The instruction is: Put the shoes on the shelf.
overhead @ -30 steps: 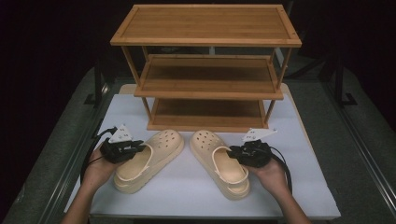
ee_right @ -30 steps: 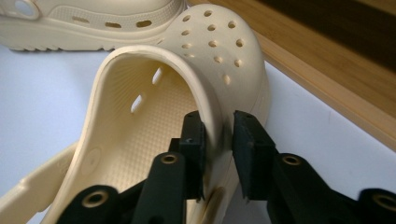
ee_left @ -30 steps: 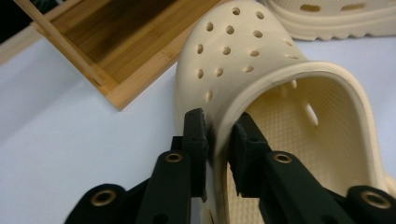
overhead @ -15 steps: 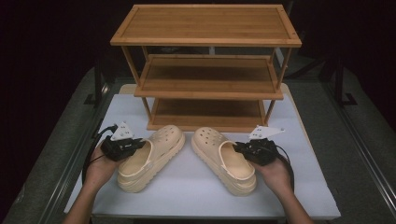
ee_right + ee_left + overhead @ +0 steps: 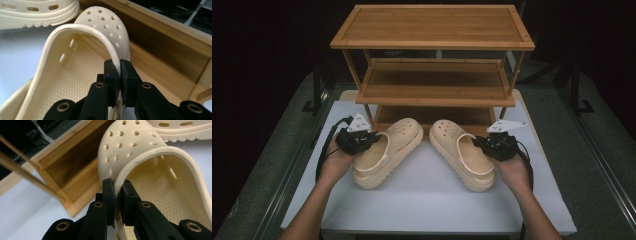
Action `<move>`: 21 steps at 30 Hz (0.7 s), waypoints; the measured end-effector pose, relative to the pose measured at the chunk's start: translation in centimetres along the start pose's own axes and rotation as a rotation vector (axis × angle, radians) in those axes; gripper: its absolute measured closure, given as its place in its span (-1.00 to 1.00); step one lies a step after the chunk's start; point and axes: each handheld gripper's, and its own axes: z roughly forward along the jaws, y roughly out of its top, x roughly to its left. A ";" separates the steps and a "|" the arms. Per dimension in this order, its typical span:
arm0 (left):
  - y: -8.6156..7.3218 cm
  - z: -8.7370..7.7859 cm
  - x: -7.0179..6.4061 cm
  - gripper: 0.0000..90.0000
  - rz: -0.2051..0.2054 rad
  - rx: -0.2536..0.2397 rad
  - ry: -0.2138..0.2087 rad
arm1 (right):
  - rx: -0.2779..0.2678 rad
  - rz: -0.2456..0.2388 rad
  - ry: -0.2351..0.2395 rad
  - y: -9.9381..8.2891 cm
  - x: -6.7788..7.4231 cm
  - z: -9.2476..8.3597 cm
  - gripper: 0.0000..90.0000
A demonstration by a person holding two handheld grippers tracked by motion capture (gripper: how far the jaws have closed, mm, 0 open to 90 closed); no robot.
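Observation:
Two cream perforated clogs sit side by side on the white table in front of a three-tier bamboo shoe rack [image 5: 434, 82]. My left gripper [image 5: 373, 139] is shut on the outer side wall of the left clog [image 5: 392, 147]. In the left gripper view the pads [image 5: 109, 192] pinch that clog's rim [image 5: 140, 157]. My right gripper [image 5: 478, 143] is shut on the outer side wall of the right clog [image 5: 459, 150]. The right gripper view shows its pads [image 5: 127, 73] clamped over that clog's rim [image 5: 75, 65]. Both toes point at the lowest shelf [image 5: 432, 116].
The rack's lowest shelf [image 5: 72, 170] lies close ahead of the left clog's toe, with a slanted post [image 5: 30, 177] beside it. The same shelf's frame [image 5: 170, 52] runs beside the right clog. The white table [image 5: 427, 200] has free room toward the person.
Both hands have carried the clogs away from the person toward the rack; the toes now reach the front of the lowest shelf. Both grips are unchanged.

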 end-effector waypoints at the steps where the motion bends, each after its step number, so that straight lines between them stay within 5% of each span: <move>1: 0.3 0.2 0.1 0.86 0.003 -0.004 0.001 | -0.003 0.000 -0.005 0.2 -0.3 0.1 0.87; 15: 3.5 4.8 0.2 0.86 -0.018 -0.003 0.054 | -0.031 0.033 -0.093 1.8 -3.0 2.0 0.87; 21: 4.2 6.9 0.4 0.86 -0.030 0.019 0.117 | -0.023 0.048 -0.138 1.9 -3.5 3.7 0.87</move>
